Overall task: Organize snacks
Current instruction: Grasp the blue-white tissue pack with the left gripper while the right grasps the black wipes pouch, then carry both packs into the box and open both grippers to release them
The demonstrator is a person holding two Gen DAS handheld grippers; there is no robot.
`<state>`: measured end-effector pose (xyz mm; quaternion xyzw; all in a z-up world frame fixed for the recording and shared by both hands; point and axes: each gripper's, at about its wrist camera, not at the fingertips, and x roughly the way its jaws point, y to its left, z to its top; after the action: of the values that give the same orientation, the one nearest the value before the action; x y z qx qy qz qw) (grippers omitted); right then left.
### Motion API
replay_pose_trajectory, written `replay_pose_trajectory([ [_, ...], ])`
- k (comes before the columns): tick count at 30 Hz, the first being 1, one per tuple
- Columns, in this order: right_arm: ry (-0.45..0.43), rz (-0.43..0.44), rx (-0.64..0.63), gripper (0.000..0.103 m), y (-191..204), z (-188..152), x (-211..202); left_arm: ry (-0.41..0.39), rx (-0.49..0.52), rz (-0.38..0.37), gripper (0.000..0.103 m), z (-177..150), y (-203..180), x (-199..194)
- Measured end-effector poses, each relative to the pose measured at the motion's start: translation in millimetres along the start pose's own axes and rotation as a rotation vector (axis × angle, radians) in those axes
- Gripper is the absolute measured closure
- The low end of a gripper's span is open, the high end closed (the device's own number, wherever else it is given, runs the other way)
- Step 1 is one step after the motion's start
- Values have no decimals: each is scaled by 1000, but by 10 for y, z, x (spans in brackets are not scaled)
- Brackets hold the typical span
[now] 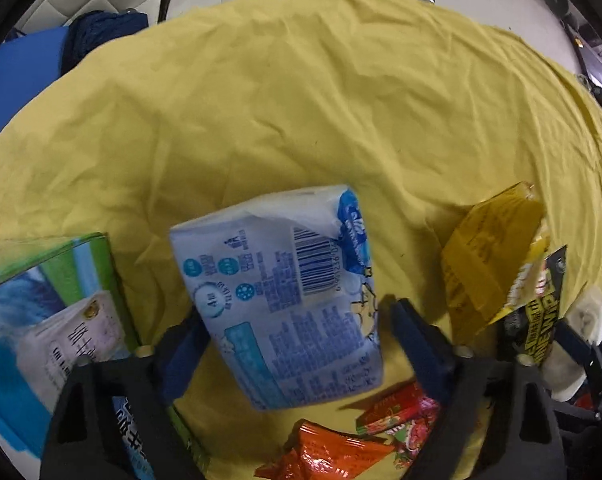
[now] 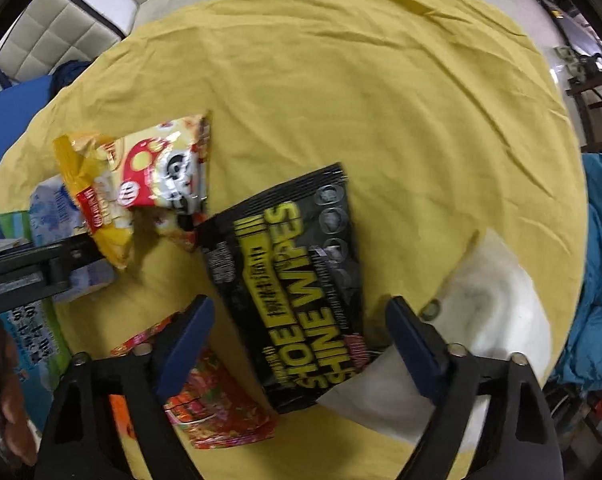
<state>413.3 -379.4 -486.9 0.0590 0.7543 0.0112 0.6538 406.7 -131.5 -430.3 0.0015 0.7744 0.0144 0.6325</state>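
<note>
My left gripper (image 1: 293,330) stands open over a white and blue tissue pack (image 1: 285,288) lying on the yellow cloth; its blue pads flank the pack's near half, and contact is unclear. A yellow snack bag (image 1: 489,256) lies to the right, red and orange snack packets (image 1: 365,436) near the bottom. My right gripper (image 2: 299,326) is open above a black shoe shine wipes pack (image 2: 297,280). A yellow and red snack bag (image 2: 137,176) lies at the left, a red packet (image 2: 217,408) under the left finger.
A green and blue box (image 1: 61,280) stands at the left edge of the yellow cloth (image 1: 301,100). A white cloth-like item (image 2: 497,292) lies at the right. The left gripper's black body (image 2: 33,268) reaches in from the left. Cushioned seats and gym gear lie beyond the table.
</note>
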Motion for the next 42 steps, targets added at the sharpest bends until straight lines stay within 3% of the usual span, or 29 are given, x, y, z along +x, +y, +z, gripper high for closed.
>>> replay_pose_trajectory([
  [5,28,-51,-25,37,157,12,173,-21,38,17,44,-123,-14,46],
  [8,42,-62,-13,42,242,-25,235,-32,54,26,50,-310,-65,34],
  [11,90,-17,21,43,232,-144,278,-45,78,33,50,-522,-83,61],
  [16,82,13,29,40,272,-267,339,-45,63,2,47,-657,-46,272],
  [20,92,-36,-19,34,334,-314,456,-48,47,-18,49,-667,25,337],
  [22,93,-74,-18,38,482,-323,526,-54,56,-11,52,-651,84,329],
  [25,77,-120,-18,46,643,-347,534,-68,66,2,54,-686,39,241],
  [29,46,-110,2,50,618,-398,374,-103,71,9,55,-805,91,129],
  [34,-7,-58,27,51,697,-595,177,-154,68,-15,56,-1054,-105,-259],
  [42,-95,34,38,51,866,-857,-278,-242,78,-59,56,-1302,-5,-857],
])
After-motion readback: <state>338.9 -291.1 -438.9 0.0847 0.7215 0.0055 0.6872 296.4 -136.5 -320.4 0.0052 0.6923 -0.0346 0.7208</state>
